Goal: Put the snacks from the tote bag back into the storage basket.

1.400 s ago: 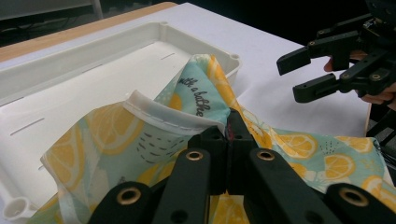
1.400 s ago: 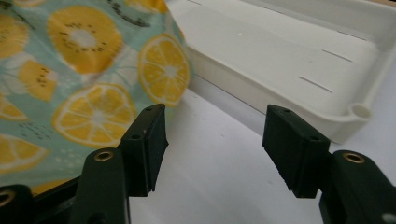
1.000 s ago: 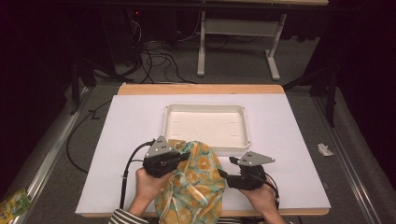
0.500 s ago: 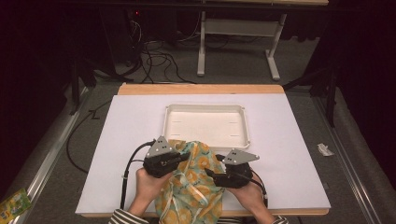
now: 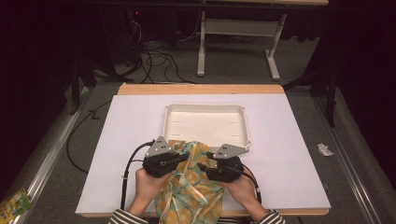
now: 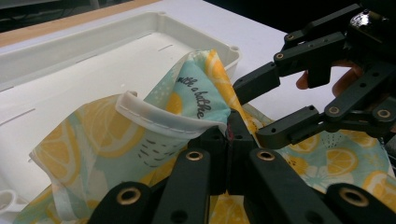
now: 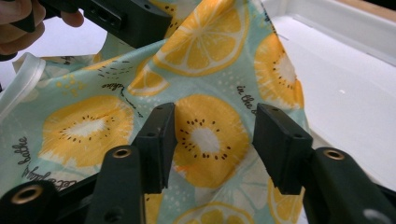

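A cloth printed with lemon slices (image 5: 191, 196) lies bunched at the table's front edge, one corner lifted over the rim of a white tray (image 5: 205, 106). My left gripper (image 5: 180, 158) is shut on the cloth's white-hemmed edge (image 6: 140, 109), its jaws (image 6: 229, 135) pinched tight together. My right gripper (image 5: 201, 165) comes in from the right, just across from the left one. Its jaws have just been closing and stand apart (image 7: 215, 135) with a fold of the cloth (image 7: 210, 42) bulging between them; the pads (image 7: 163, 135) do not visibly press on it.
The shallow, empty tray (image 6: 93, 46) sits mid-table just behind the cloth. The white tabletop (image 5: 289, 154) spreads to both sides, with a wooden strip along its far edge. Cables and a desk frame stand on the floor beyond.
My right gripper has moved left, from beside the cloth to against it, opposite the left gripper. The left gripper has kept its place and its hold.
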